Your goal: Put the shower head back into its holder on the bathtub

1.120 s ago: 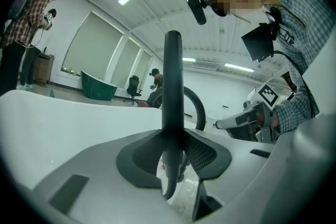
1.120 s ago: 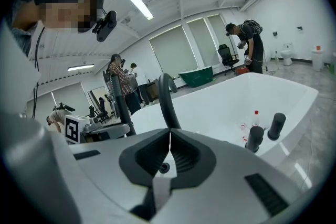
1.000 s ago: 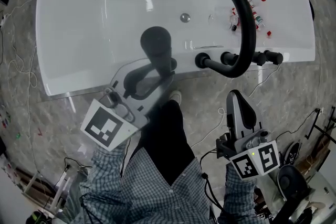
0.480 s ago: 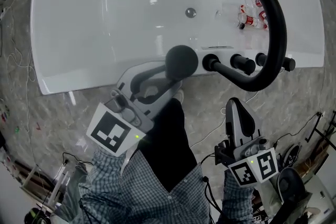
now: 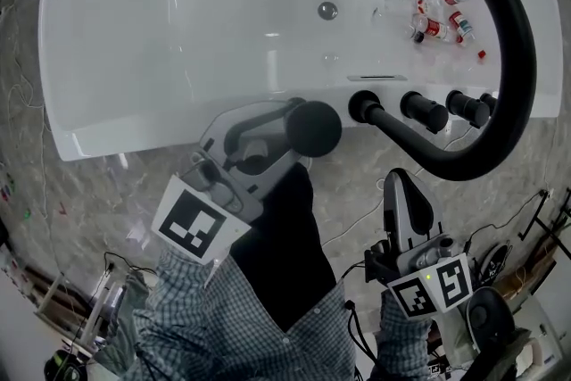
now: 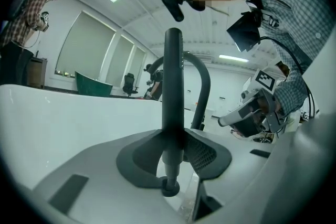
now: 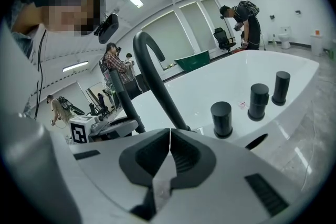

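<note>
My left gripper (image 5: 272,136) is shut on the black shower head (image 5: 313,128), whose round head hangs over the near rim of the white bathtub (image 5: 178,31). In the left gripper view its handle (image 6: 172,86) stands upright between the jaws. Just right of it, the black curved spout (image 5: 500,40) rises from the rim, with black knobs (image 5: 424,110) beside its base. I cannot tell which fitting is the holder. My right gripper (image 5: 403,178) is shut and empty, low over the floor in front of the tub; its closed jaws (image 7: 169,136) point at the knobs (image 7: 221,118).
Small red-capped bottles (image 5: 437,13) lie in the tub near the drain (image 5: 327,10). Cables (image 5: 27,116) trail over the marbled floor around the tub. Other people (image 7: 239,21) stand in the room beyond.
The left gripper has carried the shower head right and back from over the basin to the near rim, beside the spout's base. The right gripper has stayed put.
</note>
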Tool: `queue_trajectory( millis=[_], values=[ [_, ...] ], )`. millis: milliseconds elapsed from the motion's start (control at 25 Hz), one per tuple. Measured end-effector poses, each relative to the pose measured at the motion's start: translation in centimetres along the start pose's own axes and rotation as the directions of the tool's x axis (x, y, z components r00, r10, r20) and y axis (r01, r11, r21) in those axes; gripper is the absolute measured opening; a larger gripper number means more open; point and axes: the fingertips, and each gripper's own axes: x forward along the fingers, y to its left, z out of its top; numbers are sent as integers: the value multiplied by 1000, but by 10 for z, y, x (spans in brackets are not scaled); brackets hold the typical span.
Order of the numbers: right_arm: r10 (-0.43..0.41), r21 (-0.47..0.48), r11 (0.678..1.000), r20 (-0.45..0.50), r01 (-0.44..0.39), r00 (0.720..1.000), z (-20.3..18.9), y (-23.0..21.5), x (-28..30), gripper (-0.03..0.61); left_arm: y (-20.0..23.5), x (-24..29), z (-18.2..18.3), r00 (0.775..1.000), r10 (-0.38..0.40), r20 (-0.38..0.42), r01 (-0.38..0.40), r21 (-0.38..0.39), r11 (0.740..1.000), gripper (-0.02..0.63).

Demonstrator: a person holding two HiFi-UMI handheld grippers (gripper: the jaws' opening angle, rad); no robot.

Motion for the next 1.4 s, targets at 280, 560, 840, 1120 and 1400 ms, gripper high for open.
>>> queue_trajectory(
  millis=[280, 560, 840, 1120, 1400],
  values=[
    [-1, 5, 1000, -10, 1, 1000, -1, -11, 6, 17, 2, 10, -20, 999, 0, -32, 1, 26, 1000, 130],
    [-12, 15, 1000, -2, 12, 1000, -1, -24, 11, 17, 0, 17, -40, 997, -2, -72, 7, 69, 998, 130],
    [-1, 11, 1000, -8, 1, 1000, -4, -30, 16, 17, 9, 19, -48, 998, 50, -29, -49, 15, 999, 130],
    [14, 18, 1000, -10, -14, 1000, -6, -27, 16, 17, 1, 25, -59, 992, 54, -111, -40, 128, 991, 130],
    [23, 30, 999, -16, -23, 1000, -7, -22, 10, 17, -3, 35, -63, 981, 68, -183, -28, 213, 977, 130]
  ],
)
